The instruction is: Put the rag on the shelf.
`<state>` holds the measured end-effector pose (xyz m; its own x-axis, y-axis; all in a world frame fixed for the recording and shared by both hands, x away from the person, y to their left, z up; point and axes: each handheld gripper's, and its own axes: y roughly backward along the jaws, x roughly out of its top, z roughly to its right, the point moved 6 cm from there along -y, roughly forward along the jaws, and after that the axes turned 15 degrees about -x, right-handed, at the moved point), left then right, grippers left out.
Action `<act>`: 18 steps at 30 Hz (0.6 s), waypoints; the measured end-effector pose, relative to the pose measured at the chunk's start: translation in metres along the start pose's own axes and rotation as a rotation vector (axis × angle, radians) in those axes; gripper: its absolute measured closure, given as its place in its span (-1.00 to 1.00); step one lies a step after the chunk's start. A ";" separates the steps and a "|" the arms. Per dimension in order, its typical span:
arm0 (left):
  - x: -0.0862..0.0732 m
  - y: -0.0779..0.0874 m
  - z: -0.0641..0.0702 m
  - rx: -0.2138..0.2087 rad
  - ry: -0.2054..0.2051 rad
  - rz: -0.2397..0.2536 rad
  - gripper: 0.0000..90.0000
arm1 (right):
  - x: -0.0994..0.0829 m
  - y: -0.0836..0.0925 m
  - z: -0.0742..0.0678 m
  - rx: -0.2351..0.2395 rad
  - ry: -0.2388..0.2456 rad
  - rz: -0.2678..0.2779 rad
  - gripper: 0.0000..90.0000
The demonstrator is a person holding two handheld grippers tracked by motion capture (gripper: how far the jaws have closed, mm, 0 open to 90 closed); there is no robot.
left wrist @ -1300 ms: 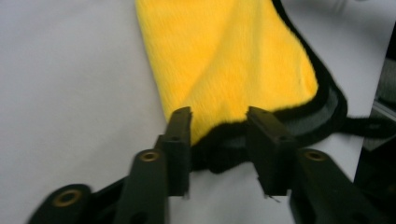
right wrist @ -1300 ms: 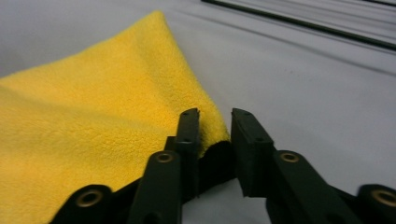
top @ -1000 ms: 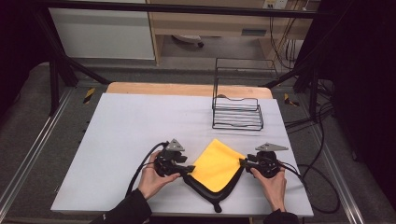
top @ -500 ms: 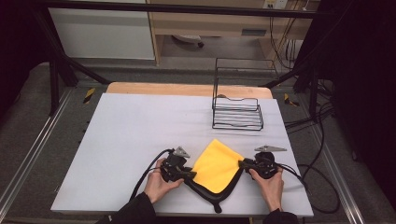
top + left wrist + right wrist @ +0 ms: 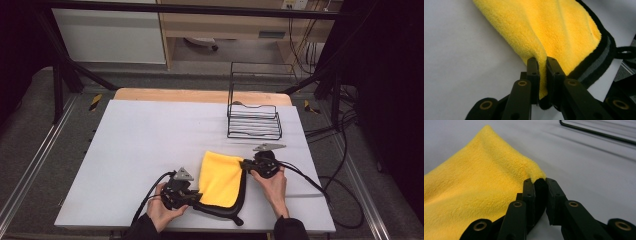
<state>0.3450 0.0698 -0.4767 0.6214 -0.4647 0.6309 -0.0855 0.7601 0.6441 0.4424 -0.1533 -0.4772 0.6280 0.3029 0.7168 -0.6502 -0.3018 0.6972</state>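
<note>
At the near left of the table (image 5: 130, 145) the person's left hand (image 5: 160, 212) holds the left tongs (image 5: 196, 198) low over the pale surface, a black cable looping back from them toward the table edge. Those tongs have just been closing, and in the left gripper view the left tongs (image 5: 542, 66) are clamped on the near corner of the yellow cloth (image 5: 554, 30), the plush pile bunched up between the two black jaws with the cloth's dark trimmed edge running off to one side. The yellow cloth (image 5: 220, 177) lies on the table between the two hands, near the front edge (its black-and-grey border curls round the near and right sides in a thick dark band), and it looks folded over, yellow face up. On its far right corner the right tongs (image 5: 245, 166) sit, held by the right hand (image 5: 274, 185), with the grey three-cornered plate on top catching the light. These too have just been closing; from the right gripper view the right tongs (image 5: 539, 181) pinch the tip of the yellow cloth (image 5: 474, 195), a small peak of fabric rising between the jaws while the rest slopes away flat. Farther back and to the right, well apart from the cloth, a black wire rack (image 5: 254, 112) stands upright on the table, and one of its wires crosses the top corner of the right gripper view.
</note>
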 end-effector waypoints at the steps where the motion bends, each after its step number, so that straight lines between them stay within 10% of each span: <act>1: -0.002 0.001 0.001 0.004 0.005 0.007 0.82 | 0.003 -0.004 -0.004 0.005 0.013 0.003 0.76; 12: -0.011 0.004 0.002 0.045 -0.037 0.034 0.68 | 0.008 -0.014 -0.011 0.007 0.052 0.034 0.58; 18: -0.006 0.017 -0.005 0.051 -0.099 0.043 0.24 | 0.006 0.008 -0.008 0.041 0.010 0.087 0.02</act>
<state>0.3431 0.0881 -0.4715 0.5366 -0.4766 0.6963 -0.1511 0.7576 0.6350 0.4380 -0.1467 -0.4671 0.5656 0.2830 0.7746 -0.6840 -0.3636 0.6324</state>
